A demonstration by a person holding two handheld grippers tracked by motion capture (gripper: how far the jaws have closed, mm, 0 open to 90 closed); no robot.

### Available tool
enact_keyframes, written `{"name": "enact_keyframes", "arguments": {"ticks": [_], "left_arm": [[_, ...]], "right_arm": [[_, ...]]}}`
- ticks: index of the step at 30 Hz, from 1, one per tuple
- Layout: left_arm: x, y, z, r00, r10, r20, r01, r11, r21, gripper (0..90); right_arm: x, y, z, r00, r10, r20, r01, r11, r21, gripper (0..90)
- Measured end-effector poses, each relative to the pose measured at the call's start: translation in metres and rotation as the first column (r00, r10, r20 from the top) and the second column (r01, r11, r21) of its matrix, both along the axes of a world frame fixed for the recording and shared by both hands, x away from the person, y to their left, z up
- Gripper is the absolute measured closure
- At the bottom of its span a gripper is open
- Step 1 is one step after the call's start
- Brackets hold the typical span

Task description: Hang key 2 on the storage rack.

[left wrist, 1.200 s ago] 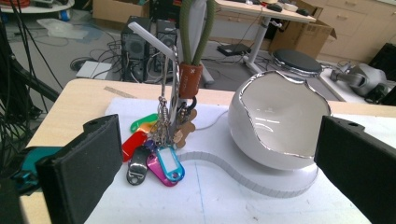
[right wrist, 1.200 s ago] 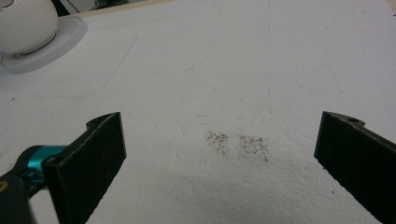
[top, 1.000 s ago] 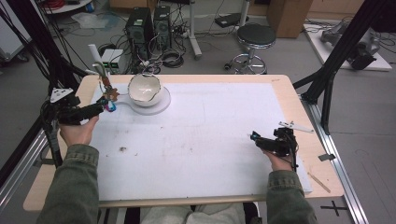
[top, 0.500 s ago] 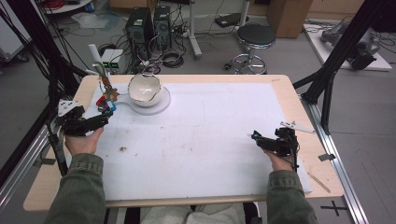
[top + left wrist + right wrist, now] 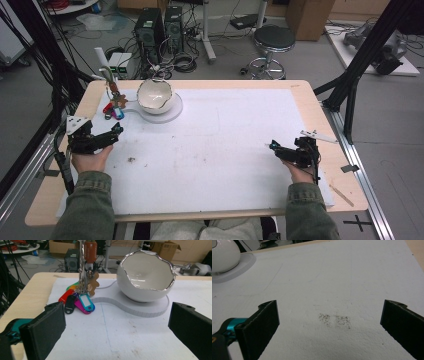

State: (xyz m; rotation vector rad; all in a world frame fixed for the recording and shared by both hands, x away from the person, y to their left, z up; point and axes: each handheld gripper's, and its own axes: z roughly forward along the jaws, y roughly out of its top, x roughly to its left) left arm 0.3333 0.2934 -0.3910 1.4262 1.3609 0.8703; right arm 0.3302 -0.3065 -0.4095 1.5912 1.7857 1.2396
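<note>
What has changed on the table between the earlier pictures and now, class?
The left gripper has drawn back from the bunch of keys toward the person, jaws open and holding nothing. The keys, the white bowl on its stand and the right gripper stayed where they were.

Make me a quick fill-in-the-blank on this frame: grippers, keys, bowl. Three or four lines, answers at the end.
1. The left gripper has its jaws ____.
2. The bunch of keys lies to the ____ of the white bowl in the left gripper view.
3. The bowl stands on a white ____ stand.
4. The right gripper holds ____.

Missing words: open; left; foam; nothing
</note>
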Motion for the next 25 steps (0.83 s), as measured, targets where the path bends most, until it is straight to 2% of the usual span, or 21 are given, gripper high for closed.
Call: {"name": "enact_keyframes", "arguments": {"ticks": [7,12,16,20,22,25], "left_arm": [[-0.008,-0.002,-0.004,0.9997,-0.016,0.018,0.016,0.9999,-0.001,1.6],[-0.012,-0.004,-0.009,0.9997,-0.024,0.005,0.024,0.9997,-0.009,1.6],[-0.015,-0.005,-0.013,0.9991,-0.035,-0.024,0.035,0.999,-0.028,1.6],[-0.018,-0.009,-0.012,0.9986,-0.047,-0.023,0.047,0.9988,-0.016,1.7],[-0.018,-0.01,-0.013,0.9979,-0.056,-0.033,0.056,0.9984,-0.004,1.7],[-0.015,-0.009,-0.016,0.9973,-0.053,-0.052,0.052,0.9986,-0.008,1.7]], "right_arm": [[0.0,0.0,0.0,1.0,0.0,0.0,0.0,1.0,0.002,1.0],[-0.001,0.0,0.0,1.0,-0.002,-0.001,0.002,1.0,0.002,1.0],[0.0,0.001,0.0,1.0,0.001,0.0,-0.001,1.0,0.003,1.0],[0.0,0.002,0.0,1.0,0.005,-0.003,-0.005,1.0,0.001,1.0],[0.0,0.003,0.0,1.0,0.006,0.0,-0.006,1.0,0.0,1.0],[0.0,0.002,0.0,1.0,0.002,0.003,-0.002,1.0,0.001,1.0]]}}
